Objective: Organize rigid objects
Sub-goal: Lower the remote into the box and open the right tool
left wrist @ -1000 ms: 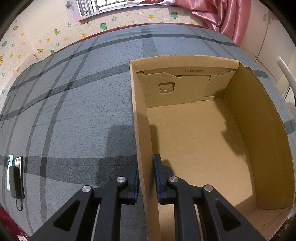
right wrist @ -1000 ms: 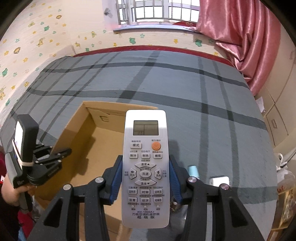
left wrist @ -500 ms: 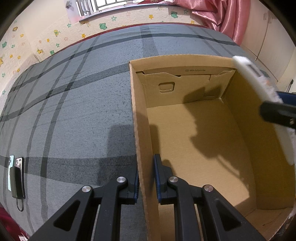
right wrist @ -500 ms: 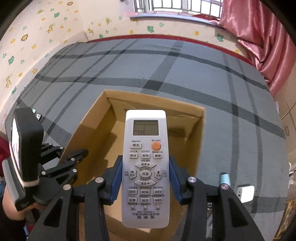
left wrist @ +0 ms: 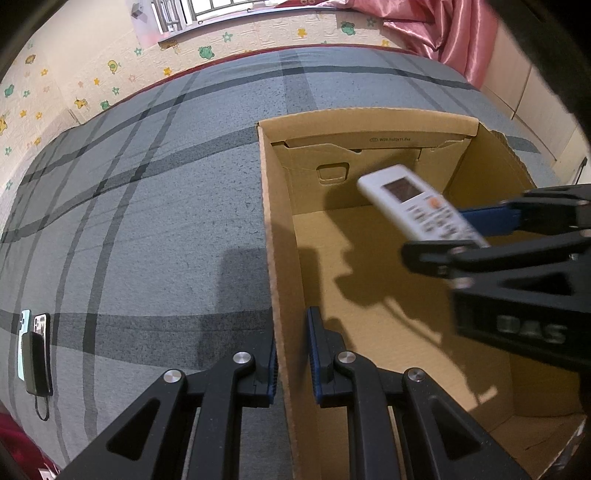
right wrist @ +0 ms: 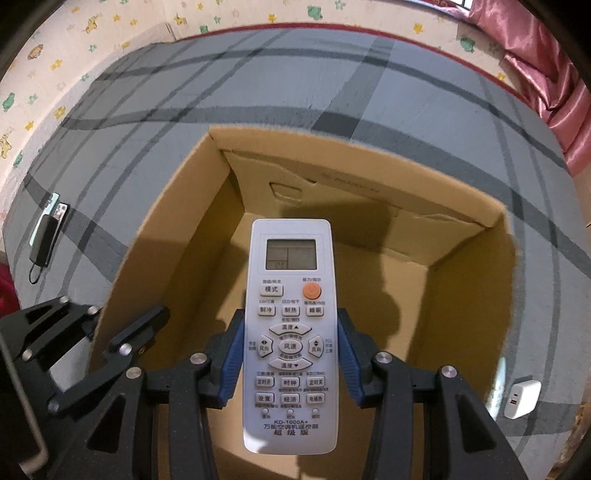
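Note:
An open cardboard box (left wrist: 369, 125) (right wrist: 177, 236) stands on the grey plaid bed. My left gripper (left wrist: 291, 354) is shut on the box's left wall, one finger on each side of it. My right gripper (right wrist: 290, 354) is shut on a white air-conditioner remote (right wrist: 290, 325) and holds it above the inside of the box. In the left wrist view the remote (left wrist: 417, 206) and right gripper (left wrist: 480, 236) come in from the right over the box floor. The box holds nothing else that I can see.
Phones and a dark power bank with cable (left wrist: 33, 350) (right wrist: 46, 232) lie on the bed left of the box. A white charger (right wrist: 522, 398) lies right of the box. Pink curtains (left wrist: 443, 29) hang at the far right.
My right gripper has carried the remote leftward from beside the box to over its inside. The left gripper has kept its hold on the box wall.

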Tool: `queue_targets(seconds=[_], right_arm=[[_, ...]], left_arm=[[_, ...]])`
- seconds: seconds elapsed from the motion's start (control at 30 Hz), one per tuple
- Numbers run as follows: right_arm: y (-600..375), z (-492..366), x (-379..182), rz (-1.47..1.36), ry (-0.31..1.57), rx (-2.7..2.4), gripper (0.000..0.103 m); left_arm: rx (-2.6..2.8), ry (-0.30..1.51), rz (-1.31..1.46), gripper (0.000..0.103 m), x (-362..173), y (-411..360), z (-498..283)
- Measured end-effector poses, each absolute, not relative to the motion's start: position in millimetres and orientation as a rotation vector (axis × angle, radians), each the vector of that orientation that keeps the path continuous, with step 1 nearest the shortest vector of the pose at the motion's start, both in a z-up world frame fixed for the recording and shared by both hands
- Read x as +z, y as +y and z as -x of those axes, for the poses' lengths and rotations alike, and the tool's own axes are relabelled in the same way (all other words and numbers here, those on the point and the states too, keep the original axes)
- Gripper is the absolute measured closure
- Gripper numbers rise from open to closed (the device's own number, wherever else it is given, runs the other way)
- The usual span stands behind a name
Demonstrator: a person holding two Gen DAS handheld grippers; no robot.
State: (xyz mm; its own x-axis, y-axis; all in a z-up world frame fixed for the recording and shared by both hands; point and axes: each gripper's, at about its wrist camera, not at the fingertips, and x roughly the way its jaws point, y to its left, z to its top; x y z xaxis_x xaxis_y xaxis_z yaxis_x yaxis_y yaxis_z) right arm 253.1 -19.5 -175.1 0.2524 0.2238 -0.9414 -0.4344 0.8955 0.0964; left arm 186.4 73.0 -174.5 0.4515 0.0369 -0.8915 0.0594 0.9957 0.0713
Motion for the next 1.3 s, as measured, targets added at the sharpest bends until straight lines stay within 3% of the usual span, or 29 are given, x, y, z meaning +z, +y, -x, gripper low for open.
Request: queue_targets(seconds=[0.6, 1.3], right_arm=[[-9, -272, -228, 0.177, 1.375, 0.442, 0.053], [-11, -266, -198, 0.191, 1.294, 0.46, 0.051]], left_arm=[[-0.012, 1.104, -0.099, 0.088, -174, 73, -186], [-0.009, 1.106, -0.104, 0.088, -175, 71, -186]])
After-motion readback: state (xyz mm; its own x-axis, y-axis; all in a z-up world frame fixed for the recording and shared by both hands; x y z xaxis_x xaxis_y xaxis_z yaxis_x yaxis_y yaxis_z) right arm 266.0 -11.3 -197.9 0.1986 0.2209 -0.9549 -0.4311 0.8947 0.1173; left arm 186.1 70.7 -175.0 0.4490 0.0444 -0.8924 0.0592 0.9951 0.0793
